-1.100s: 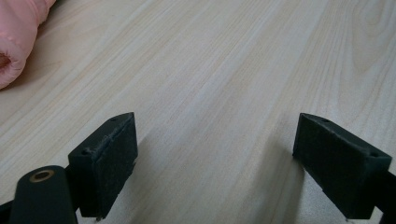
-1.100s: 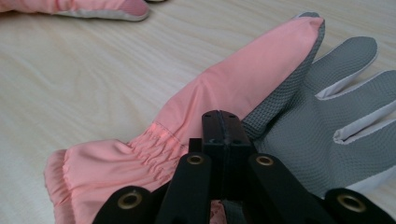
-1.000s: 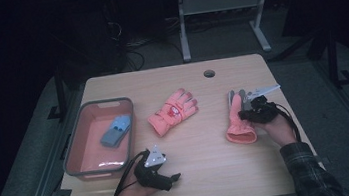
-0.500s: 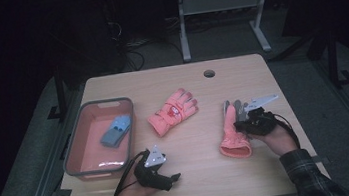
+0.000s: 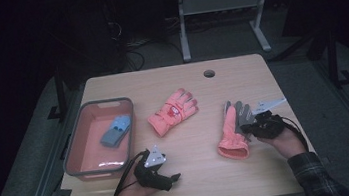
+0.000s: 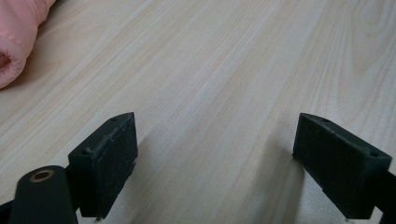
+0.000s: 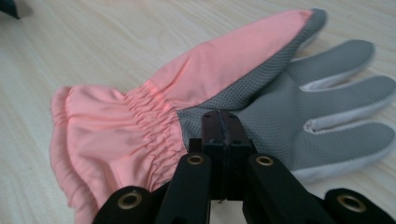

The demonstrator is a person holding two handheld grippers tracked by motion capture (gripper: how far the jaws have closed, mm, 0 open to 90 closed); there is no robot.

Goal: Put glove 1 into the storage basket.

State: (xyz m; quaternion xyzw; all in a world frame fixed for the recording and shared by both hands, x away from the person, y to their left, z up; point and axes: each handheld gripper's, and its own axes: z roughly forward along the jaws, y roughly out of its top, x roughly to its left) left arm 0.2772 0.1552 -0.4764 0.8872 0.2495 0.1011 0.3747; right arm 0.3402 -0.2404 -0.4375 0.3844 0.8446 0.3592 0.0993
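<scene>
From above we see a dim room — the surroundings fall to near black, and only the desk (image 5: 180,77) is lit, softly and evenly from overhead. A faint glare streak lies on the floor of the tray (image 5: 80,145). The gripper views are brighter; faint shadows stretch from the fingers (image 6: 109,163), whose nearest parts blur slightly.

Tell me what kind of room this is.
Probably a dim lab or workshop set up for recordings: a lone wooden table on grey floor, a metal stand and loose cables behind it, and a handheld right gripper working a pink glove.
</scene>
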